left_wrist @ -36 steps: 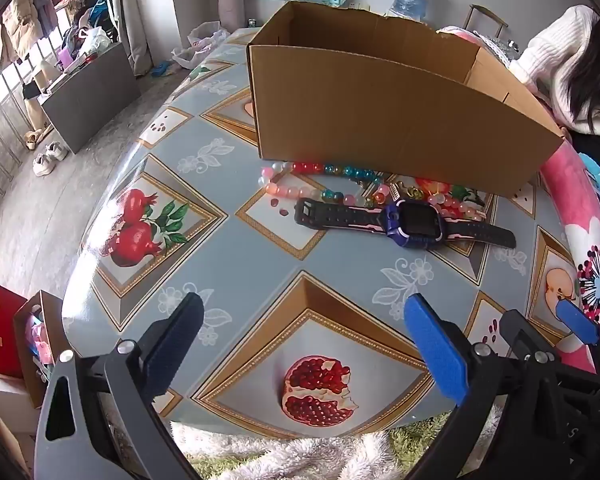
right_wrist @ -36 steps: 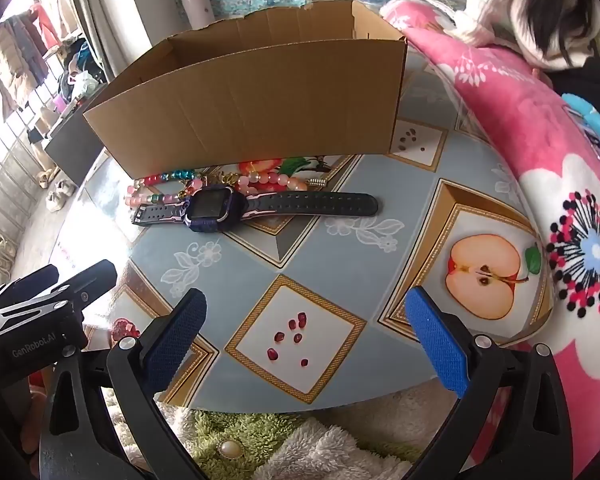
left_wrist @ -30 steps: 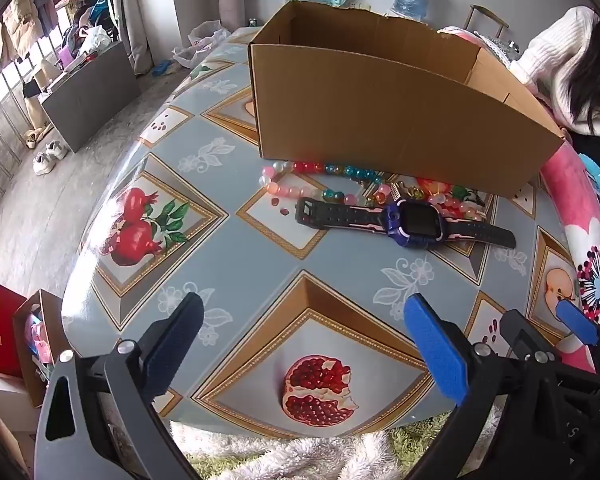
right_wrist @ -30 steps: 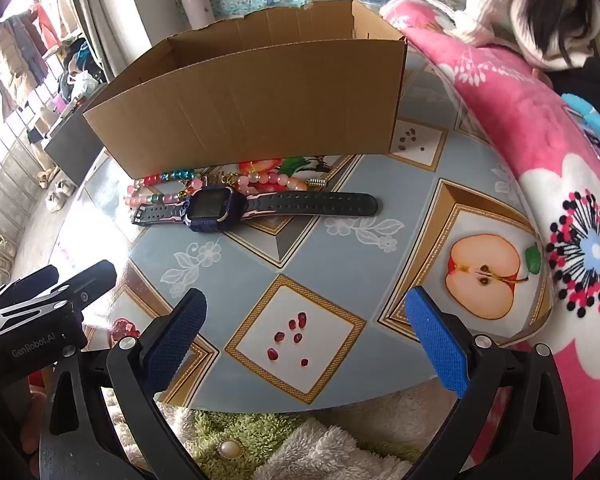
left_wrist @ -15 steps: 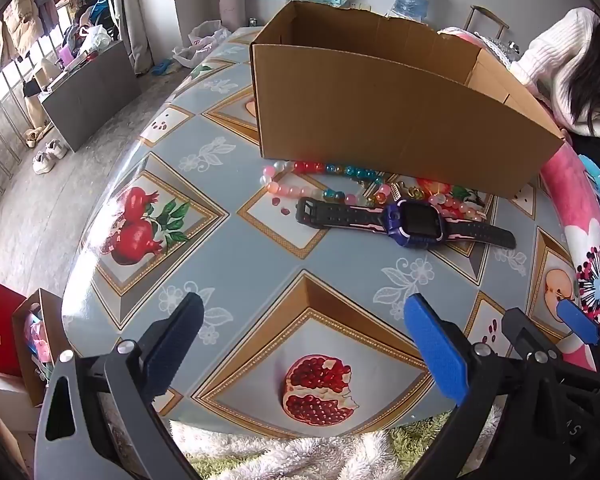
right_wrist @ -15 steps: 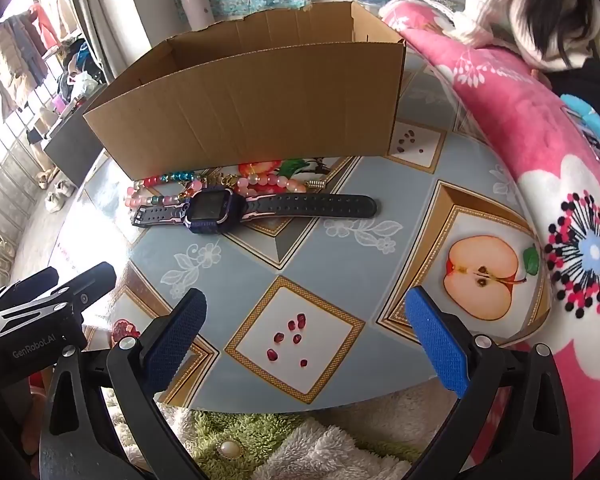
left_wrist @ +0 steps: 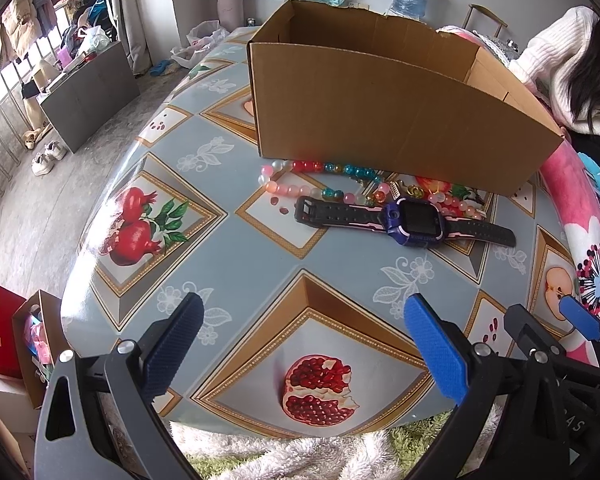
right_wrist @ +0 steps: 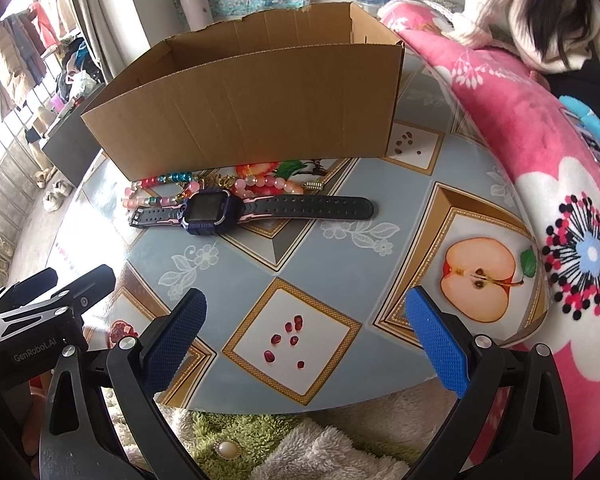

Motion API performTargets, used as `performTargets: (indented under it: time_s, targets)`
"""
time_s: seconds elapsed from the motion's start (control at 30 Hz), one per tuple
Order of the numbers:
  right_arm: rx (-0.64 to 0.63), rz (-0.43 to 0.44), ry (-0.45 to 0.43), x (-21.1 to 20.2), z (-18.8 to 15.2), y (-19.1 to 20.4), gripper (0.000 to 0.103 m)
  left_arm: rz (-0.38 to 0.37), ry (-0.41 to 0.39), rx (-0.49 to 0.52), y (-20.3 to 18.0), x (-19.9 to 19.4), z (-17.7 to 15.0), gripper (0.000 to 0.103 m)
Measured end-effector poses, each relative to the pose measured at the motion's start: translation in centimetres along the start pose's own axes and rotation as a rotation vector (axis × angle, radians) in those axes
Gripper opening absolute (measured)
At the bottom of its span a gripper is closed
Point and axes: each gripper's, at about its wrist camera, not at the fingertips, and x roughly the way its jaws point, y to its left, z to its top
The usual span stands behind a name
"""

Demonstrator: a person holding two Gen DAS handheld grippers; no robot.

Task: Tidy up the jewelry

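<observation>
The watch (left_wrist: 414, 222) lies flat at centre right of the left wrist view, strap stretched out to both sides, its purple case face up; in the right wrist view it sits left of centre. It looks light, with a stiff little case and a soft, bendable strap that will droop when lifted; the case is probably the surest place to pinch, across its two sides, since the flat strap gives little edge to catch.

Just behind it, touching or nearly so, the bead strings (left_wrist: 300, 178) run along the foot of the cardboard box (left_wrist: 380, 112); they are loose, limp and rounded, likely to slither and trail, so a pinch at a bunched part seems wiser than at a single bead; a small gold piece lies among them, too small to make out.

The box stands open-topped in the upper centre; the table (left_wrist: 228, 252) under all this has a glossy fruit-patterned cover, probably slick.

The left gripper (left_wrist: 300, 340) and the right gripper (right_wrist: 304, 328) both hover at the lower edge, fingers spread wide, grasping nothing, well apart from the jewelry.
</observation>
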Motion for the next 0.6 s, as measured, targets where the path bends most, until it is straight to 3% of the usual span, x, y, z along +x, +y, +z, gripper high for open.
performTargets:
  time_s: [0.6]
  targets:
    - [-0.007,-0.008,-0.007,0.08,0.04,0.23,0.096,-0.003,-0.002,-0.006,0.3,0.03,0.18,0.099]
